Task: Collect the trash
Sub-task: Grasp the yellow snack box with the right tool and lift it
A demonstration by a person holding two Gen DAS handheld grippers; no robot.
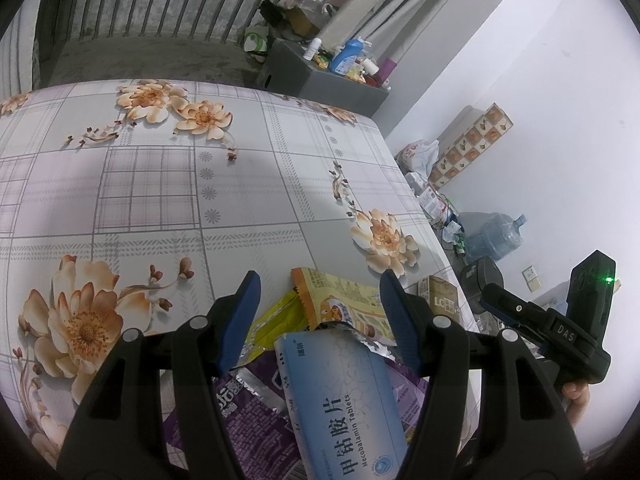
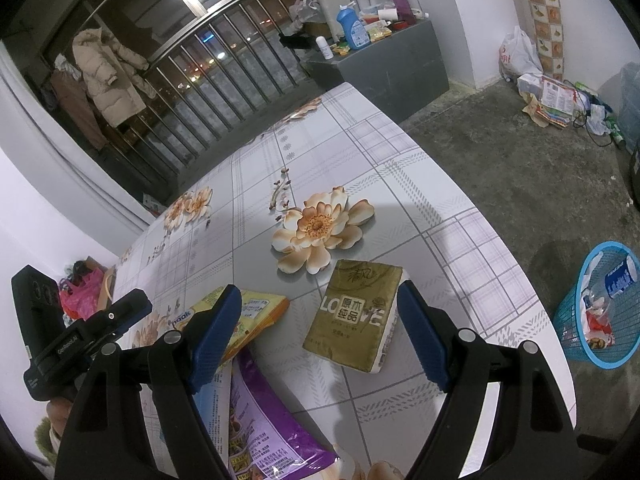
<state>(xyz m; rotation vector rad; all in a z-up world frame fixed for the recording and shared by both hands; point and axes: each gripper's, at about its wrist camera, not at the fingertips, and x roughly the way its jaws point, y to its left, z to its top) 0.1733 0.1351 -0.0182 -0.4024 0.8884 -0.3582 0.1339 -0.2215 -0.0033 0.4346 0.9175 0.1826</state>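
A pile of trash lies at the near edge of the flowered table (image 1: pixel 240 184). In the left wrist view my left gripper (image 1: pixel 320 300) is open above a blue-white tablet box (image 1: pixel 344 400), a yellow snack wrapper (image 1: pixel 340 300) and a purple wrapper (image 1: pixel 248 420). In the right wrist view my right gripper (image 2: pixel 320 320) is open, its fingers either side of a gold-brown tissue pack (image 2: pixel 352 316). The yellow wrapper (image 2: pixel 256 312) and purple wrapper (image 2: pixel 264 420) lie to its left. The right gripper also shows in the left wrist view (image 1: pixel 496 300), beside the table.
A blue mesh waste basket (image 2: pixel 600 312) with trash in it stands on the concrete floor right of the table. A grey box (image 2: pixel 384 64) with bottles is beyond the table's far end. A water jug (image 1: pixel 496 236) and bags lie by the wall.
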